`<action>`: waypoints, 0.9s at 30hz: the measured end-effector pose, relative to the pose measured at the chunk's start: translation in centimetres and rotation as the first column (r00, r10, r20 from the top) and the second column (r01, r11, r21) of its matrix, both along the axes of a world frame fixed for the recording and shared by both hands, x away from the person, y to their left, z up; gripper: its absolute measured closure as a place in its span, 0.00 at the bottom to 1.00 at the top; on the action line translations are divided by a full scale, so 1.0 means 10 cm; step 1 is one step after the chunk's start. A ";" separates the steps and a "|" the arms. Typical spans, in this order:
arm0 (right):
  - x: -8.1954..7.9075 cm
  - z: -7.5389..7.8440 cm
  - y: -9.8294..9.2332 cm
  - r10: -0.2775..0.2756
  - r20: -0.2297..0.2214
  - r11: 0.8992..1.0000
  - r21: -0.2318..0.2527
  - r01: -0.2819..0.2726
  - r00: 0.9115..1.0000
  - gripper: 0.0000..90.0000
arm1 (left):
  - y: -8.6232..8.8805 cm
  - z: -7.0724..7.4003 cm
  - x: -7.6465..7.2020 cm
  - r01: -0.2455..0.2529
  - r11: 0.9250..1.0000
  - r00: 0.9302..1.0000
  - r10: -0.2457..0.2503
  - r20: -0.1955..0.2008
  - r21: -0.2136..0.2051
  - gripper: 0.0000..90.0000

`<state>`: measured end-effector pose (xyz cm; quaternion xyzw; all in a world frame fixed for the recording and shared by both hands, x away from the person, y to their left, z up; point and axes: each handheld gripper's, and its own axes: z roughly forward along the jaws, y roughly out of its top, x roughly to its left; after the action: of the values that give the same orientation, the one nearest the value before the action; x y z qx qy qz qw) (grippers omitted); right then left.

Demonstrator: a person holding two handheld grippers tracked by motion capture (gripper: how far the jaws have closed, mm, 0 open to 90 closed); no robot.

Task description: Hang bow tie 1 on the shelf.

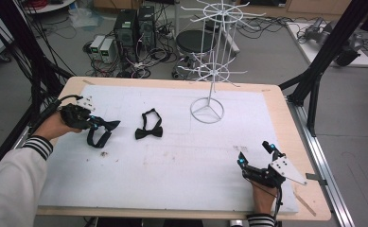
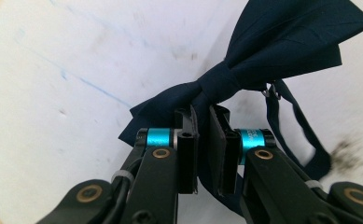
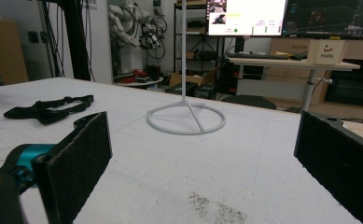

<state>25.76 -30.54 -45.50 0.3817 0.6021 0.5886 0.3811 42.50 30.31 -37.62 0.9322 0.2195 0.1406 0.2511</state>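
Note:
A navy bow tie [image 2: 282, 42] hangs from my left gripper [image 2: 203, 140], whose pads are shut on one wing of the bow, with its strap dangling below. In the high view this left gripper [image 1: 94, 122] is at the table's left side, the navy bow tie [image 1: 107, 126] lifted a little off the white mat. A second, black bow tie [image 1: 149, 131] lies flat to its right and also appears in the right gripper view [image 3: 48, 109]. My right gripper [image 1: 255, 154] rests near the front right, open and empty [image 3: 202, 158].
A white wire display stand [image 1: 213, 66] with hook arms rises from a ring base [image 3: 186, 117] at the back centre of the mat [image 1: 172, 165]. Black frame posts [image 1: 316, 71] flank the table. Computers [image 1: 134, 28] and a stool [image 1: 193, 42] stand on the floor beyond.

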 end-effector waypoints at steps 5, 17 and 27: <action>0.00 0.00 0.00 -0.002 -0.005 1.000 0.005 0.002 1.000 0.04 | -0.03 0.15 -0.14 -0.037 0.996 0.998 0.041 0.056 -0.076 0.91; 0.00 0.00 0.01 -0.002 -0.010 1.000 0.001 0.002 1.000 0.04 | -0.01 0.29 -0.34 -0.081 0.965 0.989 0.109 0.100 -0.249 0.91; 0.01 0.00 0.01 -0.005 -0.011 1.000 -0.005 0.005 1.000 0.04 | -0.17 0.33 -0.46 -0.020 0.943 0.989 0.067 0.130 -0.331 0.91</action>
<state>25.82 -30.48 -45.46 0.3855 0.6047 0.5842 0.3801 37.93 28.65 -34.36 0.8600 0.2424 0.1726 0.4145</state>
